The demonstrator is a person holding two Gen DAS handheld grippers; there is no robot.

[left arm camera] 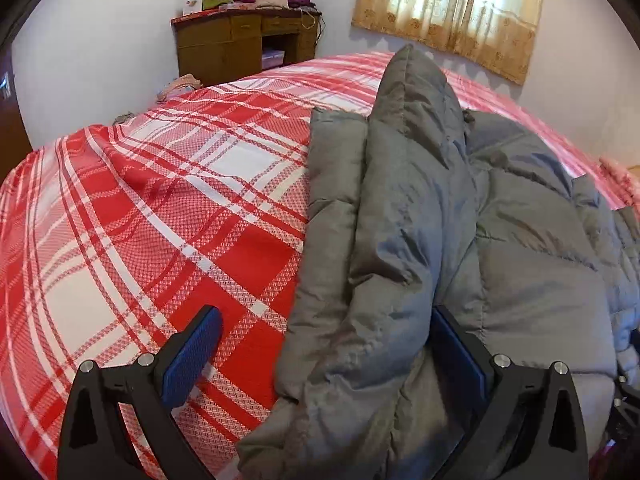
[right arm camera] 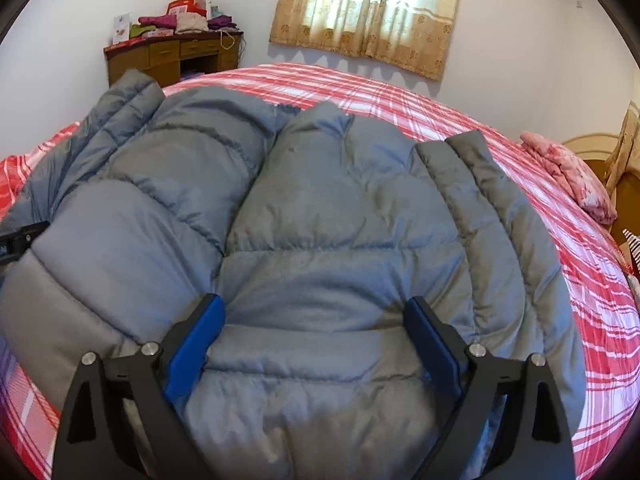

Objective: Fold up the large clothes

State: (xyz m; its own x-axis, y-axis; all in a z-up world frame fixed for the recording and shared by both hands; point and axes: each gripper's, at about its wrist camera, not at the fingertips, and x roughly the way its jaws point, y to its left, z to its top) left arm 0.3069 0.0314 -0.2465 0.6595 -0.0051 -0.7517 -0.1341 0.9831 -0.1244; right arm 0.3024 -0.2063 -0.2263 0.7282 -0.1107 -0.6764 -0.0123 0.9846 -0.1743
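Jacket (right arm camera: 320,216) on plaid bedspread (left arm camera: 160,200).

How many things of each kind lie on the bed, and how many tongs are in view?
Grey puffer jacket: 1
Pink folded cloth at the bed's far right edge: 1
Tongs, both open: 2, left tongs and right tongs
Total: 4
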